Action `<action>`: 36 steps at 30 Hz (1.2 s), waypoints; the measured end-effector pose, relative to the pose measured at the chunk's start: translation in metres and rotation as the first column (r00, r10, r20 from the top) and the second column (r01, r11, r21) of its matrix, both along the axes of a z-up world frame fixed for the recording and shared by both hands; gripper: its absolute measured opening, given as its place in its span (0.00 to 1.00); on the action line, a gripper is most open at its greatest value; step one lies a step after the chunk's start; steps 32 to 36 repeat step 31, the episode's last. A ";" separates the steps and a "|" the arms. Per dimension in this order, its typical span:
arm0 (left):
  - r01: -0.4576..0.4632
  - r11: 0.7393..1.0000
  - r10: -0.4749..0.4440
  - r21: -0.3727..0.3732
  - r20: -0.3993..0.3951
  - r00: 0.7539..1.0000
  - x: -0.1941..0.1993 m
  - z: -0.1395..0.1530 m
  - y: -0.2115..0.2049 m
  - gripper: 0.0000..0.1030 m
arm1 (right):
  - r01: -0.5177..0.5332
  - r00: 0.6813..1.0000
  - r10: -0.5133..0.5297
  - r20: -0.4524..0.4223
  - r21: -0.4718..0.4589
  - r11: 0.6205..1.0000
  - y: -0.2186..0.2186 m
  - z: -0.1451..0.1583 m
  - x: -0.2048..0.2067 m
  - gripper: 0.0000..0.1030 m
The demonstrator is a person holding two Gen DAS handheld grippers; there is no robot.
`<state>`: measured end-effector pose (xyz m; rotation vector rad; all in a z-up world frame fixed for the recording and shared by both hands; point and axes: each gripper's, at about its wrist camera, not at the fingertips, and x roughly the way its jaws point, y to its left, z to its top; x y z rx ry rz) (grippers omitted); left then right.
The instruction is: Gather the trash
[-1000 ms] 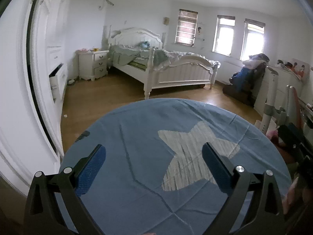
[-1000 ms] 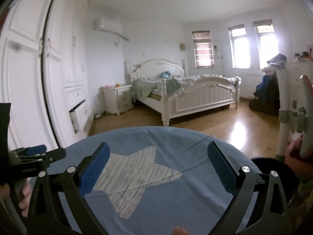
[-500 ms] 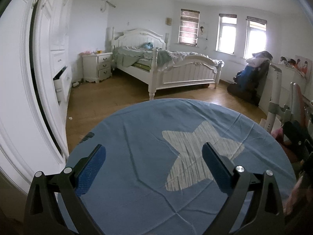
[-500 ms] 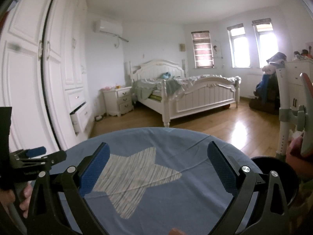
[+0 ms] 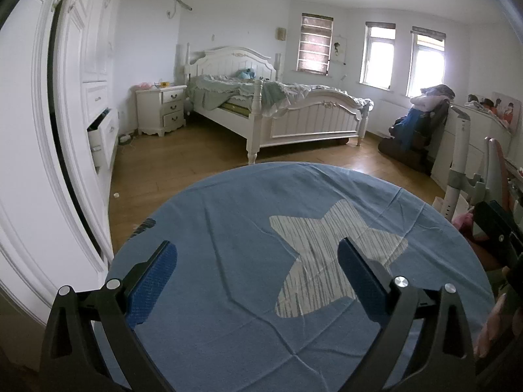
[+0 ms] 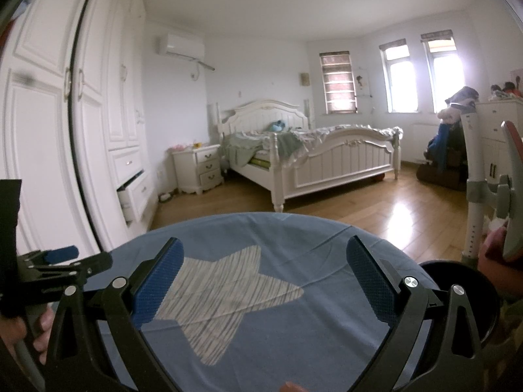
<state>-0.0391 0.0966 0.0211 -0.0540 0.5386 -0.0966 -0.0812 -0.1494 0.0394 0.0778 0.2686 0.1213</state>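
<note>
Bedroom light falls on a round worktop (image 5: 228, 343) draped in a blue cloth (image 5: 235, 222) with a pale striped star (image 5: 327, 254) right of its middle. Your left hand-held gripper (image 5: 258, 272) hovers released over the near edge, fingers wide apart and holding nothing. Your right hand-held gripper (image 6: 264, 271) is likewise spread wide above the star (image 6: 215, 294), with a black bin (image 6: 490, 294) just beside the worktop's right edge. No trash is discernible on the cloth; a small white scrap (image 5: 115, 195) lies on the wooden floor (image 5: 183, 160).
</note>
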 end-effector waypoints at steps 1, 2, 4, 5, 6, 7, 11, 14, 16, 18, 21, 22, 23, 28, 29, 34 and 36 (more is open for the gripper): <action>0.000 1.000 0.000 0.000 0.000 1.000 0.000 -0.001 0.000 0.95 | 0.000 1.000 0.000 0.000 0.000 1.000 0.000 0.000 0.000 0.95; 0.000 1.000 0.000 0.001 0.000 1.000 0.000 -0.001 0.000 0.95 | 0.000 1.000 0.000 0.000 0.000 1.000 0.000 0.000 0.000 0.95; 0.000 1.000 0.000 0.000 0.000 1.000 0.000 -0.001 0.000 0.95 | 0.000 1.000 0.000 0.000 0.000 1.000 0.000 0.000 0.000 0.95; 0.000 1.000 0.000 0.000 0.000 1.000 0.000 -0.001 0.000 0.95 | 0.000 1.000 0.000 0.001 0.000 1.000 0.000 0.000 0.000 0.95; 0.000 1.000 0.000 -0.001 0.001 1.000 0.000 0.000 0.000 0.95 | 0.000 1.000 0.000 0.001 0.000 1.000 0.000 0.000 0.000 0.95; 0.000 1.000 0.000 -0.001 0.001 1.000 0.000 0.000 0.000 0.95 | 0.000 1.000 0.000 0.001 0.000 1.000 0.000 0.000 0.000 0.95; 0.000 1.000 0.000 -0.001 -0.001 1.000 0.000 -0.001 0.000 0.95 | 0.000 1.000 0.000 0.001 0.000 1.000 0.000 0.000 0.000 0.95; 0.000 1.000 0.000 0.000 -0.001 1.000 0.000 -0.001 -0.001 0.95 | 0.000 1.000 0.000 0.001 0.000 1.000 0.000 0.000 0.000 0.95; 0.000 1.000 0.000 -0.001 -0.001 1.000 0.000 -0.001 -0.001 0.95 | 0.000 1.000 0.000 0.001 0.000 1.000 0.000 -0.001 0.000 0.95; 0.003 1.000 -0.003 -0.002 -0.001 1.000 0.000 -0.001 -0.001 0.95 | 0.001 1.000 -0.001 0.001 0.000 1.000 0.000 -0.001 0.000 0.95; 0.016 1.000 -0.016 -0.012 0.019 1.000 -0.002 0.000 0.002 0.95 | 0.001 1.000 -0.001 0.001 0.000 1.000 0.000 -0.001 0.000 0.95; 0.020 1.000 -0.020 -0.013 0.022 1.000 -0.002 0.000 0.002 0.95 | 0.001 1.000 -0.001 0.001 0.001 1.000 0.000 -0.001 0.000 0.95; 0.018 1.000 -0.017 -0.012 0.020 1.000 -0.002 -0.001 0.002 0.95 | 0.001 1.000 -0.001 0.001 0.001 1.000 0.000 -0.001 0.000 0.95; 0.018 0.999 -0.018 -0.033 0.002 1.000 0.001 -0.003 0.007 0.95 | 0.001 1.000 -0.001 0.002 0.001 1.000 0.000 -0.001 0.000 0.95; 0.017 0.999 -0.017 -0.035 0.003 1.000 0.001 -0.002 0.007 0.95 | 0.001 1.000 -0.001 0.001 0.001 1.000 0.000 -0.001 0.000 0.95; 0.018 0.999 -0.018 -0.036 0.003 1.000 0.001 -0.003 0.008 0.95 | 0.001 1.000 -0.001 0.001 0.001 1.000 0.001 -0.001 -0.001 0.95; 0.018 0.999 -0.018 -0.036 0.003 1.000 0.001 -0.003 0.008 0.95 | 0.001 1.000 -0.001 0.001 0.001 1.000 0.001 -0.001 -0.001 0.95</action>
